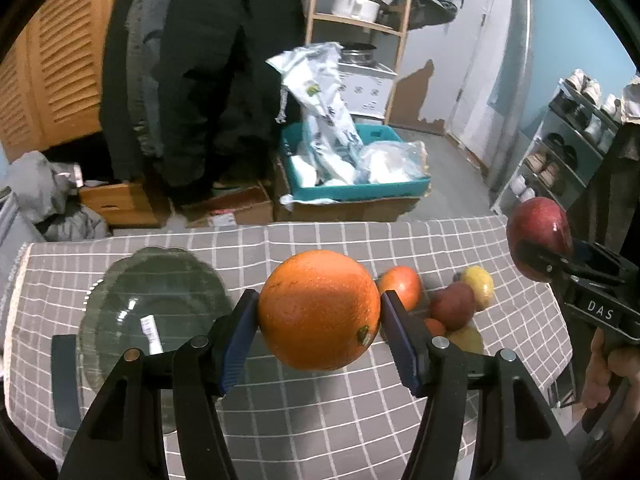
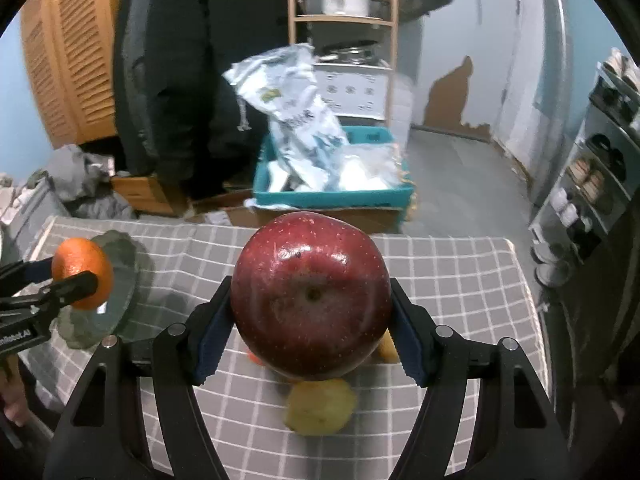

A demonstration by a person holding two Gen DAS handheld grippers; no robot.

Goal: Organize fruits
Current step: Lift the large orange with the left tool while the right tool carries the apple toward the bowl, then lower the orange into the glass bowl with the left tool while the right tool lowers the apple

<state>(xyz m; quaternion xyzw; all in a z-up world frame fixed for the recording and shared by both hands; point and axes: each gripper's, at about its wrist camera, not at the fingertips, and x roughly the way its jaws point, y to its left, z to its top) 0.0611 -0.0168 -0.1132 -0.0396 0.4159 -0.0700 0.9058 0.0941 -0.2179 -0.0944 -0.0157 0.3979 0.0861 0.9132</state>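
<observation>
So the left gripper (image 1: 319, 316) is pinching a big orange (image 1: 319, 311) between its blue pads, one pad on each side, with the fruit held up off the table; the right gripper (image 2: 311, 308) has its pads clamped on a dark red apple (image 2: 311, 300) the same way, also lifted clear of the cloth; from the left view you can see that apple out at the right edge with a hand (image 1: 604, 364) on the gripper handle below it. The table wears a grey checked tablecloth (image 1: 320, 408); on its left side sits a clear glass bowl (image 1: 152, 304) with a scalloped rim, and the only thing I can make out in it is a small white label or sticker, no fruit; in the right view the orange hangs right in front of that bowl. The rest of the fruit lies loose in a small cluster on the cloth to the right of the bowl: a reddish-orange fruit (image 1: 402, 286), a darker red one (image 1: 453, 305), a yellow lemon (image 1: 478, 285) and a yellow-green fruit (image 2: 320, 406) nearest the camera in the right view. Past the table, on the floor, a teal crate (image 1: 360, 190) sits on cardboard boxes and is stuffed with white plastic bags (image 1: 320, 112); a wooden shelf (image 1: 356, 20) behind it carries a white pot (image 1: 356, 4).
</observation>
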